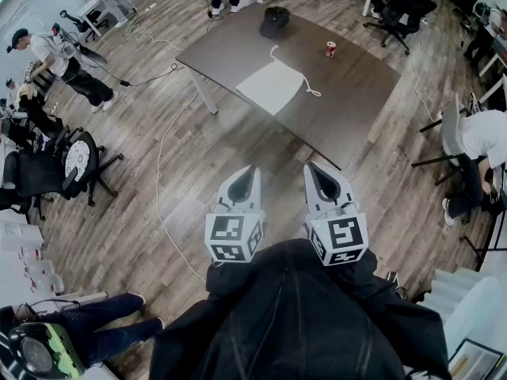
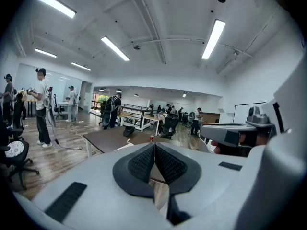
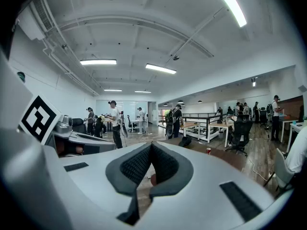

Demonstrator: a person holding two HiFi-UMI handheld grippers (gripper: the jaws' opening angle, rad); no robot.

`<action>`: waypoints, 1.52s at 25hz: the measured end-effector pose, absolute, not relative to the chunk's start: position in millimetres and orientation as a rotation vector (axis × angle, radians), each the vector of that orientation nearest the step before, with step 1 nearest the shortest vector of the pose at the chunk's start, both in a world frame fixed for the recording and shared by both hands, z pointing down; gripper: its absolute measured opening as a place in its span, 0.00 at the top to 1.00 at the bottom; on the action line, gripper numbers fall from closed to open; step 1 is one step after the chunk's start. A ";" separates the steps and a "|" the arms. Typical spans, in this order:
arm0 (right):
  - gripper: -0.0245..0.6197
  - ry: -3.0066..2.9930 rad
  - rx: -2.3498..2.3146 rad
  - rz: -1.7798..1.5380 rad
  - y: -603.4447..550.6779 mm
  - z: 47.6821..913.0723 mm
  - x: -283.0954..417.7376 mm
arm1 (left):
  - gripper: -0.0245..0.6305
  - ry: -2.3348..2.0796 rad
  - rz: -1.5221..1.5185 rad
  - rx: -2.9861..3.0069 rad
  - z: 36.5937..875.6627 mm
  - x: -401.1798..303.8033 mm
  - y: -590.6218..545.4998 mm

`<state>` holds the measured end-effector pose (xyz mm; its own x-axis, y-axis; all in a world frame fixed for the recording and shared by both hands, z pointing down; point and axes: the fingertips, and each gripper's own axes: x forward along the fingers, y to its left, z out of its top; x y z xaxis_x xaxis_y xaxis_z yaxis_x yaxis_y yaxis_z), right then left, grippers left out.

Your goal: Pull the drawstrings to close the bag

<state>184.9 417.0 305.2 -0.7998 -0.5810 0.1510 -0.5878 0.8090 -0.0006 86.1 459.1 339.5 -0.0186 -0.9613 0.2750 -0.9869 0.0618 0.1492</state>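
Observation:
A flat white drawstring bag (image 1: 273, 85) lies on the brown table (image 1: 348, 101), well ahead of me. Its white cords (image 1: 307, 85) trail off its right side, and another loops at its far edge. My left gripper (image 1: 251, 169) and right gripper (image 1: 310, 167) are held side by side over the wooden floor, short of the table, both shut with nothing between the pads. In the left gripper view the jaws (image 2: 154, 145) are pressed together and the bag's edge (image 2: 125, 147) shows just above them. The right gripper view shows its jaws (image 3: 151, 145) closed too.
A red can (image 1: 330, 49) and a black cap-like object (image 1: 275, 20) sit on the table's far part. Office chairs (image 1: 59, 165) stand at the left, a cable (image 1: 162, 180) runs across the floor, and people stand around the room. A seated person (image 1: 479, 137) is at the right.

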 end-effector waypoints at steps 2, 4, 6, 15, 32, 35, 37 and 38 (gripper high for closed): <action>0.93 -2.849 0.927 0.070 418.1 305.5 185.1 | 0.91 -2.041 0.122 1.965 339.2 86.6 460.0; 0.93 -2.850 0.930 0.070 418.2 305.9 185.1 | 0.91 -2.039 0.122 1.967 339.7 86.6 460.5; 0.93 -2.849 0.935 0.078 417.7 307.0 185.0 | 0.91 -2.038 0.124 1.966 340.9 85.7 460.6; 0.93 -2.868 0.895 0.100 424.5 311.5 172.3 | 0.91 -2.018 0.132 1.958 347.2 76.3 465.3; 0.93 -2.797 0.842 0.042 451.9 352.6 122.8 | 0.91 -1.994 0.075 1.889 389.9 30.3 499.7; 0.93 -2.790 0.820 0.047 450.4 356.3 114.4 | 0.91 -1.993 0.048 1.873 392.8 21.2 501.0; 0.93 -2.799 0.795 0.042 445.7 355.4 105.8 | 0.91 -2.000 0.036 1.865 391.6 13.1 496.2; 0.93 -2.803 0.784 0.040 442.1 355.6 101.6 | 0.91 -2.004 0.031 1.860 391.6 9.0 492.6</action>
<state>101.6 442.1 355.6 -0.8304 -0.5086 0.2276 -0.5149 0.8565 0.0356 9.0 492.6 391.6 -0.0307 -0.9517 0.3054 -0.9608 0.1123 0.2535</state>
